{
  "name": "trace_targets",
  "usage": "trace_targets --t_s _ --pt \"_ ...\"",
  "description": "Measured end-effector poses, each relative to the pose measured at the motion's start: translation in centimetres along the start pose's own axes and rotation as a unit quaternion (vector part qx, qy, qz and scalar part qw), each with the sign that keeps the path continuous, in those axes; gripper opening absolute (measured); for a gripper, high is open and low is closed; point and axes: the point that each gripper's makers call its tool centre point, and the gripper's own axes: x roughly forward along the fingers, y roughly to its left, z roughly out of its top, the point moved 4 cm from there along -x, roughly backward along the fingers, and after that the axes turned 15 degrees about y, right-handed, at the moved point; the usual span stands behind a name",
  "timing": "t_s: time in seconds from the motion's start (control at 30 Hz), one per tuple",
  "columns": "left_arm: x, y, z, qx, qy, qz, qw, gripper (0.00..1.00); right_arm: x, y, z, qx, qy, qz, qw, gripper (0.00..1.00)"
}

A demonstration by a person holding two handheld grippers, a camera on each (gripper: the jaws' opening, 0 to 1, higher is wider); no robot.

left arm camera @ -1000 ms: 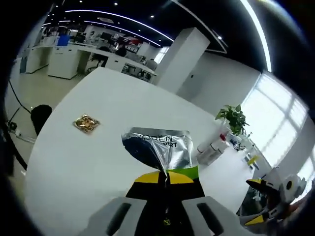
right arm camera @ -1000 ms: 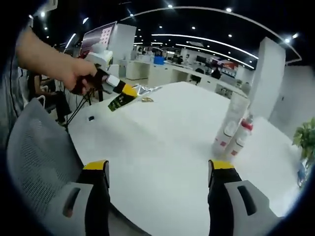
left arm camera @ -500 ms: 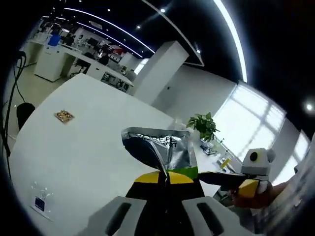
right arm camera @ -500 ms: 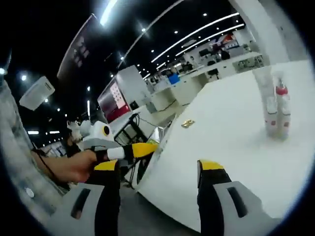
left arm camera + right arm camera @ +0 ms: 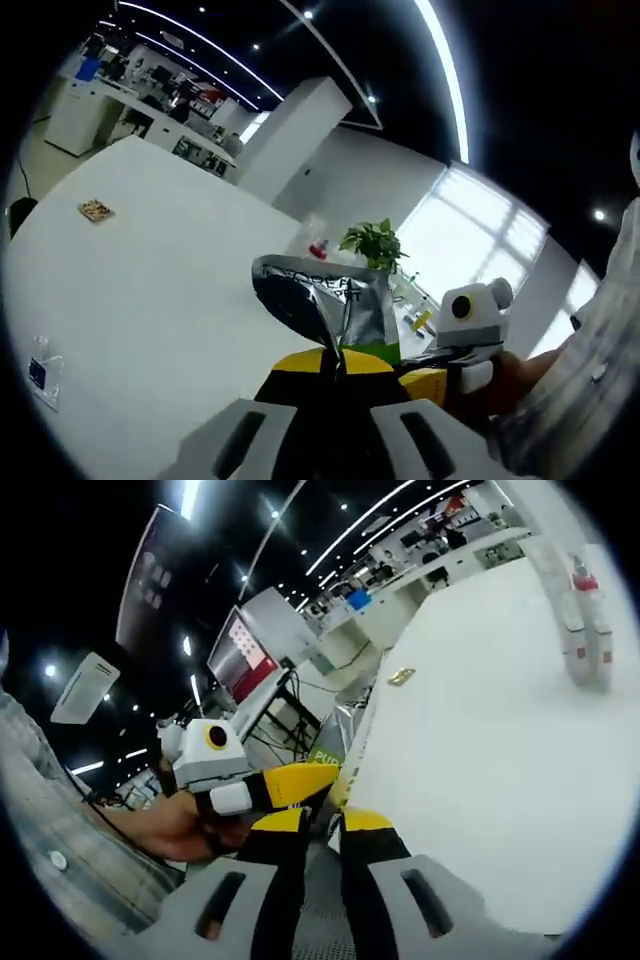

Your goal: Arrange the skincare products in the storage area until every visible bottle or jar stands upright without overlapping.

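My left gripper [image 5: 335, 362] is shut on a silver sachet [image 5: 325, 300] with a green lower band, held upright above the white table [image 5: 150, 290]. The right gripper [image 5: 428, 372] comes in from the right, its yellow tip against the sachet's lower right edge. In the right gripper view my right gripper [image 5: 323, 822] has its jaws nearly together around the edge of the sachet [image 5: 340, 775], with the left gripper [image 5: 298, 780] just behind it. Two white tubes [image 5: 585, 640], one red-capped, stand far across the table [image 5: 500, 760]. In the left gripper view the tubes [image 5: 318, 246] are tiny.
A small gold packet [image 5: 96, 210] lies far out on the table, as does the same gold packet [image 5: 402, 676] in the right gripper view. A flat clear packet with a blue label [image 5: 40, 370] lies near the table's edge. A potted plant [image 5: 372, 245] stands beyond. A person's hand [image 5: 185, 825] holds the left gripper.
The right gripper's jaws went from wide apart to nearly together at the sachet's edge. Both views swung; the two grippers came close together. The left gripper still holds the sachet.
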Motion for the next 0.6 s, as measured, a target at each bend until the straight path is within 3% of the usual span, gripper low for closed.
trace_targets --t_s 0.03,0.17,0.3,0.37,0.43,0.53,0.6 --pt "-0.1 0.1 0.0 0.001 -0.001 0.000 1.0000 0.03 -0.1 -0.3 0.0 -0.002 0.001 -0.013 0.9999 0.01" --pt "-0.2 -0.1 0.7 -0.008 -0.019 -0.018 0.9996 0.04 -0.4 -0.1 0.5 -0.027 -0.014 -0.009 0.9995 0.00" --pt "-0.4 0.1 0.8 -0.019 -0.027 -0.029 0.9990 0.07 -1.0 -0.3 0.7 0.003 -0.024 0.009 0.9997 0.00" --pt "-0.5 1.2 0.8 -0.020 -0.030 0.011 0.9993 0.17 -1.6 -0.5 1.2 0.029 -0.042 0.021 0.9985 0.00" --pt "-0.6 1.7 0.8 -0.031 -0.032 0.007 0.9990 0.30 -2.3 -0.8 1.5 0.046 -0.053 0.031 0.9971 0.00" --pt "-0.4 0.7 1.5 -0.091 -0.060 -0.060 0.9923 0.43 -3.1 -0.5 1.8 0.042 -0.054 0.065 0.9955 0.00" --pt "-0.2 0.0 1.4 -0.104 -0.056 -0.097 0.9882 0.46 -3.5 0.1 1.9 0.029 -0.052 0.090 0.9941 0.00"
